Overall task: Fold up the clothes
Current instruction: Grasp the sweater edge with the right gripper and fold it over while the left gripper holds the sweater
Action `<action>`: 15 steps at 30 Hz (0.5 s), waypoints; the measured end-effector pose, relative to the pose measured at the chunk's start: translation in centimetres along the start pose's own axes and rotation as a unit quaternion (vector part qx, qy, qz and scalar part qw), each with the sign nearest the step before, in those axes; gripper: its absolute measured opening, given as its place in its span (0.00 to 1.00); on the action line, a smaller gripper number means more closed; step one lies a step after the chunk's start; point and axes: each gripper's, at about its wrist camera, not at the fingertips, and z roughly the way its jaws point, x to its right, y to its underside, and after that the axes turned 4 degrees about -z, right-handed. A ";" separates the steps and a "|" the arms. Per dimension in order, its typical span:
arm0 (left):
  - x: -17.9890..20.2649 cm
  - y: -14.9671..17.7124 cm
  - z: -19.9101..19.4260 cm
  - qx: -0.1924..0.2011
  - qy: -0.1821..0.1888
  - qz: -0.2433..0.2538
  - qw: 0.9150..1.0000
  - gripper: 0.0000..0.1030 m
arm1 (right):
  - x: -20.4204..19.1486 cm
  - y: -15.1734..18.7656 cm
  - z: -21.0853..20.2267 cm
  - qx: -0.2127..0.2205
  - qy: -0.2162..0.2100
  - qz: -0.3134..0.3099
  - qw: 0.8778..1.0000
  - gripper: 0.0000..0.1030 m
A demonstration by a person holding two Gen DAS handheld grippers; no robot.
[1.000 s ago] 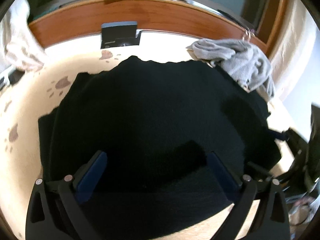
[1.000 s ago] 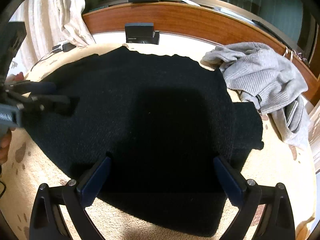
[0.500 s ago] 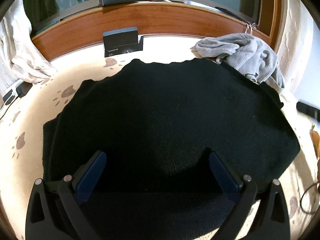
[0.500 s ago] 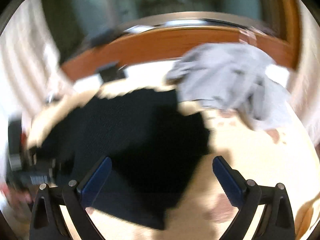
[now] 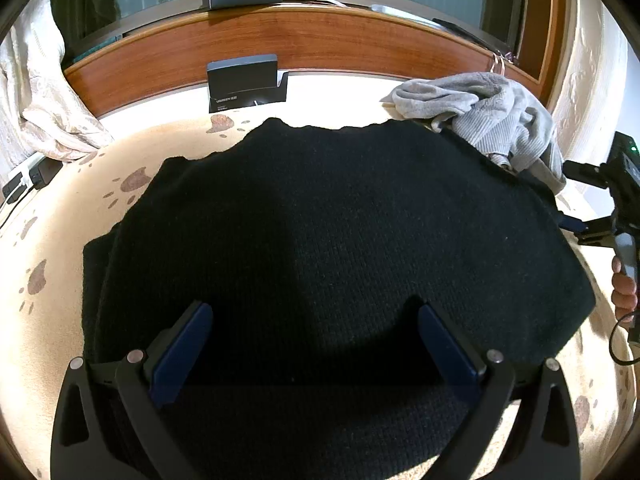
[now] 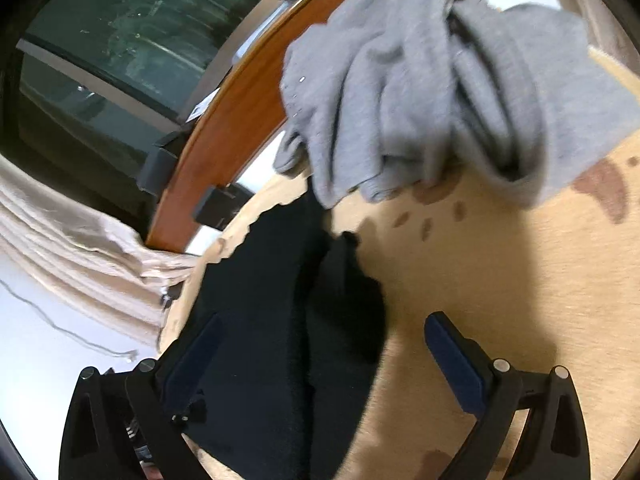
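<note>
The black sweater (image 5: pixel 328 240) is lying spread flat on the cream paw-print bed cover (image 5: pixel 52 240), and the left hand-held gripper (image 5: pixel 316 344) hovers low over its near hem with both blue pads wide apart, not pinching anything. The right hand-held gripper (image 6: pixel 320 360) is spread apart too, tilted hard over the sweater's right edge, but that view is pretty smeared so I honestly can't tell if it touches the knit. The crumpled grey sweater (image 5: pixel 488 116) overlaps the black one's far right corner, and the near hem is cut off by the frame.
</note>
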 end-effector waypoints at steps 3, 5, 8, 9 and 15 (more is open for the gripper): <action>0.0 0.0 0.0 0.000 0.000 0.000 1.000 1.00 | -0.6 -0.1 0.9 -0.003 0.006 -0.015 1.000 0.97; 0.0 0.0 0.0 -0.001 0.000 0.000 1.000 1.00 | -1.0 -0.1 1.4 -0.007 0.006 -0.024 1.000 0.93; 0.0 0.0 0.0 -0.001 0.000 0.001 1.000 1.00 | -1.4 0.2 2.0 -0.016 0.015 -0.041 0.999 0.79; 0.0 0.0 0.0 -0.001 0.000 0.001 1.000 1.00 | -1.6 0.3 1.9 -0.015 0.024 -0.049 0.998 0.75; -0.1 0.0 0.0 -0.001 0.000 0.001 1.000 1.00 | -0.9 0.8 2.0 -0.017 0.011 -0.035 0.999 0.52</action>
